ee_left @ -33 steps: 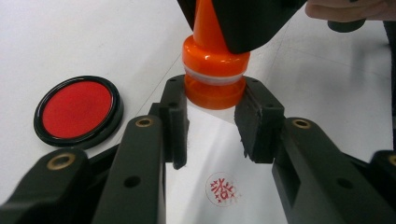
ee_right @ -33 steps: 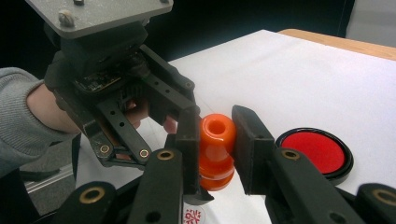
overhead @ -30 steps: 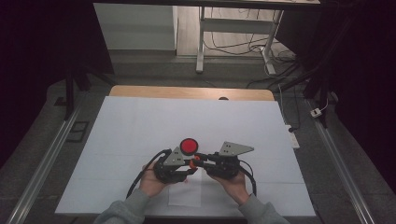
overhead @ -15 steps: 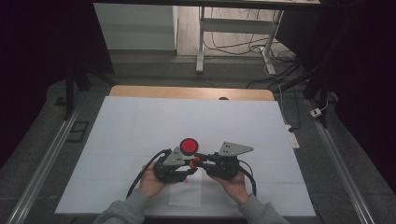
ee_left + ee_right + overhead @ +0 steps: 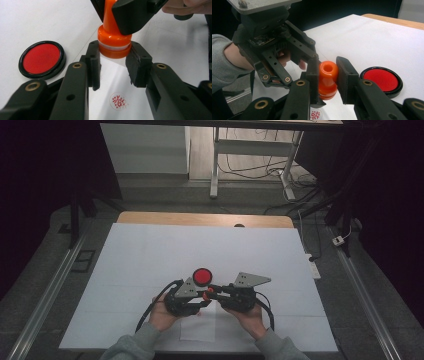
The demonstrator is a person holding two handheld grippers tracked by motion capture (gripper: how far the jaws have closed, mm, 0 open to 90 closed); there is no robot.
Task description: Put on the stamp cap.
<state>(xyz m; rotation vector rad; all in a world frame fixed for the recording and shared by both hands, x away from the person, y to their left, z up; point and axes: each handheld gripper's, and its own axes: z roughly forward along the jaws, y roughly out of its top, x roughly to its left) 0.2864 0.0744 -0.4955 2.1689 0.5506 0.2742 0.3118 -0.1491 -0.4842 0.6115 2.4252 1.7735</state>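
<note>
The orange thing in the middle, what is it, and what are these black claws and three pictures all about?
A person at a table holds a hand-held clamp tool in each hand. One picture looks down from above; the other two come from cameras riding on each tool. The orange thing is a stamp: the right gripper pinches its handle, and the left gripper clamps its base. Beside it lies an open red ink pad. On the paper beneath is a round red stamped mark.

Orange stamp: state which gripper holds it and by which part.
Both hold the stamp. The right gripper clamps its upper handle; the left gripper pinches its wide base, above a red imprint on the paper.
</note>
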